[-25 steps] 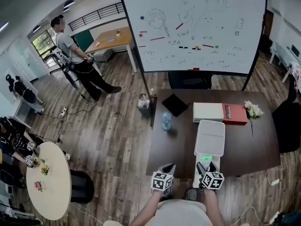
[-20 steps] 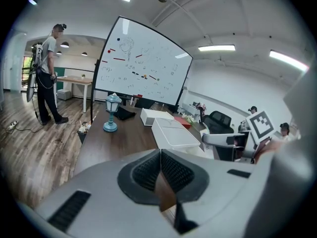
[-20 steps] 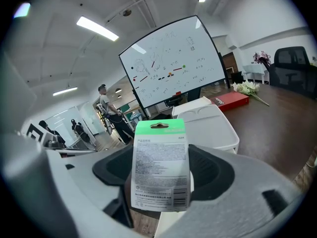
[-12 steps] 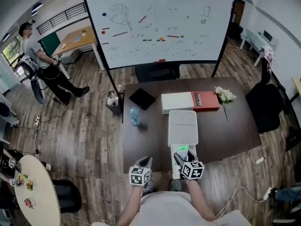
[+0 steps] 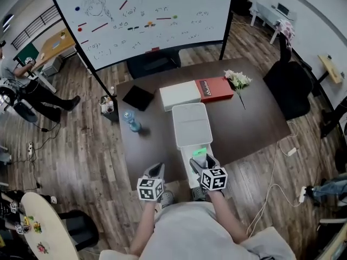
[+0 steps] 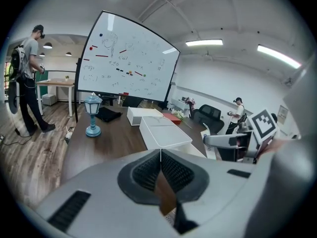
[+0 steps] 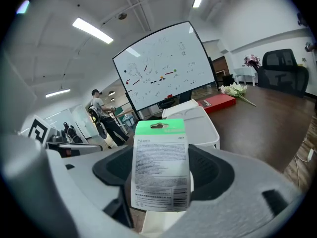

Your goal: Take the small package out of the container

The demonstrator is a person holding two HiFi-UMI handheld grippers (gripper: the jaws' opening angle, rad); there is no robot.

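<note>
The small package [image 7: 161,162], a flat card with a green top and printed text, stands upright between the jaws of my right gripper [image 7: 163,176], which is shut on it. In the head view its green top [image 5: 199,151] shows just past the near end of the white lidded container [image 5: 191,124] on the dark table [image 5: 255,129], where the right gripper [image 5: 198,159] holds it. The container's lid [image 7: 198,122] is down. My left gripper [image 5: 157,170] hovers over the table's near edge, left of the container. Its jaws [image 6: 160,152] are shut on nothing.
Beyond the container lie a white box [image 5: 179,95] and a red box [image 5: 216,89], with flowers [image 5: 237,80] to their right. A blue bottle [image 5: 132,124] and a black pad [image 5: 137,97] sit at the table's left. A whiteboard [image 5: 141,15] stands behind; an office chair [image 5: 290,88] is at the right.
The head view has swung, so table and whiteboard now sit further left and higher. Both grippers have drawn slightly back from the container, the right one still holding the package.
</note>
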